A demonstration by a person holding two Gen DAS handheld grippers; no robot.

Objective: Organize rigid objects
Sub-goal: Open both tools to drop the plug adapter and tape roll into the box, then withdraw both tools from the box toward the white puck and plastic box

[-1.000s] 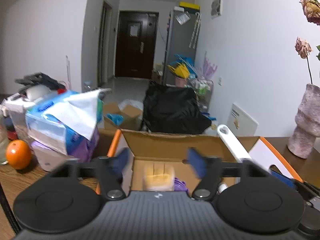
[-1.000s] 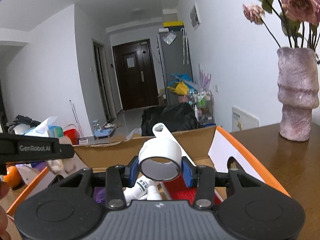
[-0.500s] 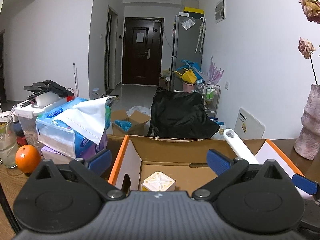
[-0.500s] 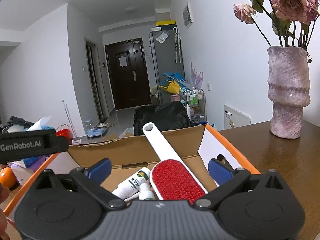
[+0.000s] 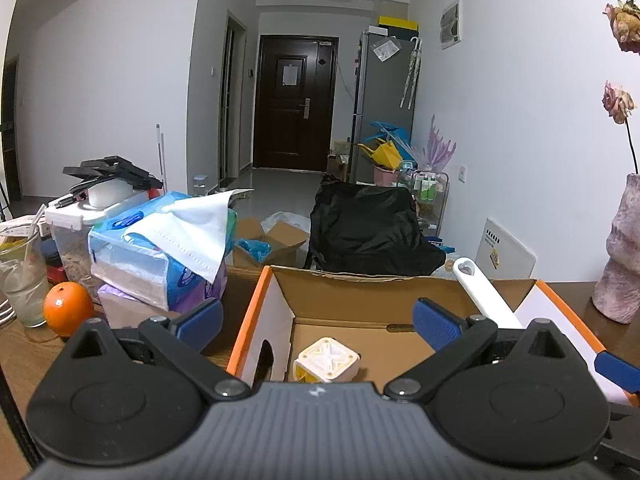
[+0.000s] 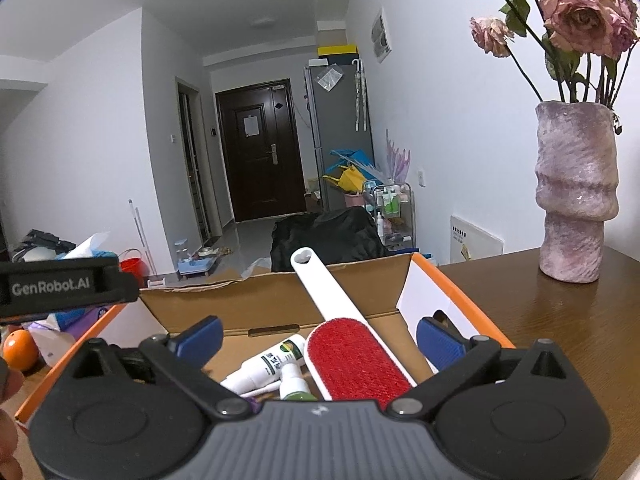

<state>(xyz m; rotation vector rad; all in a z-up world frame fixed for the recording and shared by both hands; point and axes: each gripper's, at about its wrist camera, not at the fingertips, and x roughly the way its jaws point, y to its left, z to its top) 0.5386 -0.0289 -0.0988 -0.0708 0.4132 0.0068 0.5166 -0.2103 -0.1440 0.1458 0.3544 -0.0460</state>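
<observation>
Left wrist view first: I have the left gripper (image 5: pixel 318 322) hanging over the near left part of the cardboard box (image 5: pixel 256 312), its blue pads spread as wide as they go, having just been opening, and nothing sits between them. Down on the box floor, just inside the left wall, I see a cream cube-shaped object (image 5: pixel 326 364) with a cross-ribbed top, lying free of the pads. Left of the box on the wooden table (image 5: pixel 24 356) I see an orange (image 5: pixel 68 308), a glass (image 5: pixel 20 276) and a stack of tissue packs (image 5: pixel 160 252); a mottled pink vase (image 5: pixel 622 256) stands to the box's right.

From the right wrist view, I have the right gripper (image 6: pixel 320 336) above the box's (image 6: pixel 444 284) near edge, jaws also spread wide after just opening, gripping nothing. Inside the box I see a lint brush (image 6: pixel 354 360) with its red pad near me and its white handle leaning up against the far wall. Two small white bottles (image 6: pixel 268 364) lie beside the brush, towards the box's left side. The vase (image 6: pixel 574 200) with its dried roses (image 6: pixel 580 20) stands well to the right of the box.
</observation>
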